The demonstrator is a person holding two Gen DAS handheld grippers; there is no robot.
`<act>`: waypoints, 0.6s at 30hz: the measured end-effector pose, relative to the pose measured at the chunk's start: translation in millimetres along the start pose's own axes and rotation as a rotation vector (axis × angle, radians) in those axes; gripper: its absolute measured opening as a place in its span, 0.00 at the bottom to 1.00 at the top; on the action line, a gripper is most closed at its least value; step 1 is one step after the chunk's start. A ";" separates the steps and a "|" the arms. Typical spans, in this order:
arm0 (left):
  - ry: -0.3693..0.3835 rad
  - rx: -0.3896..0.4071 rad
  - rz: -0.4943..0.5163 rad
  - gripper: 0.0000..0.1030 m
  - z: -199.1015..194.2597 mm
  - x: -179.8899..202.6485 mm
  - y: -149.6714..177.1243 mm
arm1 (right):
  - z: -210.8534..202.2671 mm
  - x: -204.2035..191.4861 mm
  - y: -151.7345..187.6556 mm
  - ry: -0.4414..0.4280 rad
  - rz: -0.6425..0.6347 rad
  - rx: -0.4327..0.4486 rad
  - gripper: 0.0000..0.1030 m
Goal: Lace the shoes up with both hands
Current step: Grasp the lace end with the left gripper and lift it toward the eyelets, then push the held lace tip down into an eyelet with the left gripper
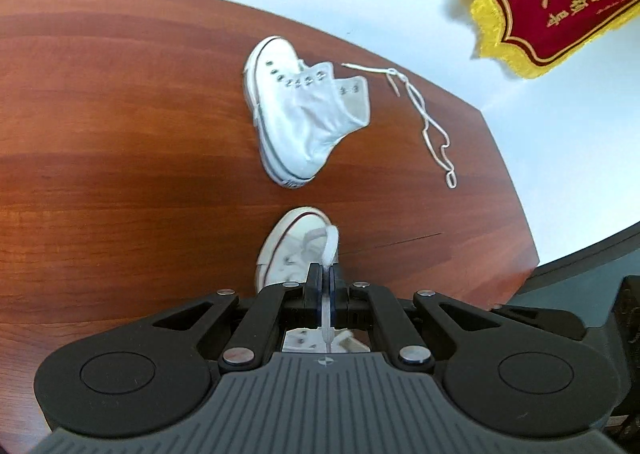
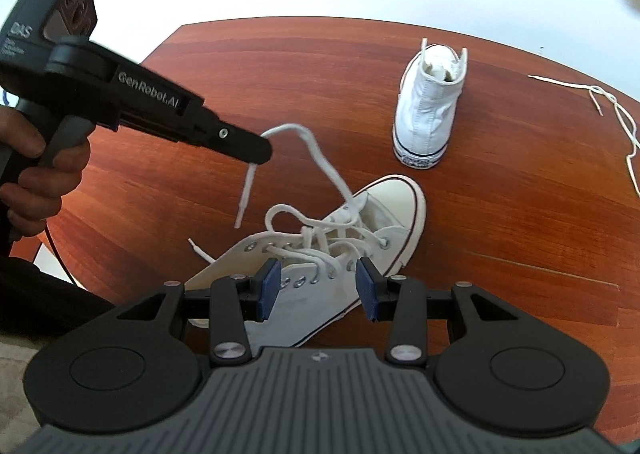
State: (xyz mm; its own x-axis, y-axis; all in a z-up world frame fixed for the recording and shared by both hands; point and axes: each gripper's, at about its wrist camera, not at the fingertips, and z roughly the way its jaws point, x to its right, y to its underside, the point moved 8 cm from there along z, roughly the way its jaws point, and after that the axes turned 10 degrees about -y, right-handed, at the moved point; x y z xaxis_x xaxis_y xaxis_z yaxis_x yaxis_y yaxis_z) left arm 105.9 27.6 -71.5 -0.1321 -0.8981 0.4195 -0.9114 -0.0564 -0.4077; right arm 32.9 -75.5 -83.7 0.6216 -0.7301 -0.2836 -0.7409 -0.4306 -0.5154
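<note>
Reddish-brown wooden tabletop (image 2: 280, 66) filled most of both views, with a pale floor behind it. Closest to the cameras sat the cream high-top sneaker (image 2: 320, 274), lying a bit tilted, its long axis running diagonally with the rubber toe cap pointing away and to the right in the right wrist view and the ankle opening toward the near left. It was only partly laced, with loose loops bunched over the tongue.

The right gripper (image 2: 318, 286) hovered just above that shoe, blue pads spread wide with nothing between them. The left gripper (image 2: 264, 152), held in a person's hand (image 2: 36, 174), was clamped on the shoelace (image 2: 320, 158), which arced up from the eyelets to the fingertips, and the free end with its aglet dangled below them. From the left wrist view the lace was squeezed flat between the pads.

Further back stood a second white high-top sneaker (image 1: 300, 110), unlaced, upright on its sole, toe pointing away from the cameras and heel toward them. Just beside it, off to the right, a spare shoelace (image 1: 424, 118) lay squiggled on the wood. Way out on the floor was a red banner with gold fringe (image 1: 560, 2).
</note>
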 end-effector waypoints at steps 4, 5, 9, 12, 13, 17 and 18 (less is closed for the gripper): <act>0.022 0.023 -0.016 0.03 -5.3 8.1 -2.5 | 6.2 -2.8 -0.5 -0.008 -0.010 -0.010 0.41; 0.029 0.032 -0.031 0.03 -6.6 9.6 -3.0 | 8.0 -2.9 -0.2 -0.012 -0.008 -0.013 0.41; 0.055 0.046 -0.104 0.03 -6.2 12.4 -0.8 | 9.8 -2.1 -1.3 -0.020 0.002 -0.010 0.41; 0.050 0.043 -0.163 0.03 -1.6 9.5 4.6 | 8.8 -3.1 -1.5 -0.018 -0.004 -0.011 0.41; 0.045 0.044 -0.189 0.03 -0.5 7.2 6.6 | 7.9 -3.7 -1.7 -0.020 -0.009 -0.009 0.41; 0.027 0.043 -0.302 0.03 5.3 -2.9 15.5 | 7.7 -3.9 -3.2 -0.032 -0.021 -0.007 0.41; 0.022 0.041 -0.328 0.03 7.1 -4.9 18.4 | 7.9 -4.2 -3.5 -0.035 -0.026 -0.009 0.41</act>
State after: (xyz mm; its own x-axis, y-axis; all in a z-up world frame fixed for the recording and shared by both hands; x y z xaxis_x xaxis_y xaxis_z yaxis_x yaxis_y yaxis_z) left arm 92.6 27.8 -86.8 0.1571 -0.8198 0.5507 -0.8902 -0.3590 -0.2804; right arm 34.9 -66.8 -87.1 0.6495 -0.6994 -0.2984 -0.7262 -0.4542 -0.5162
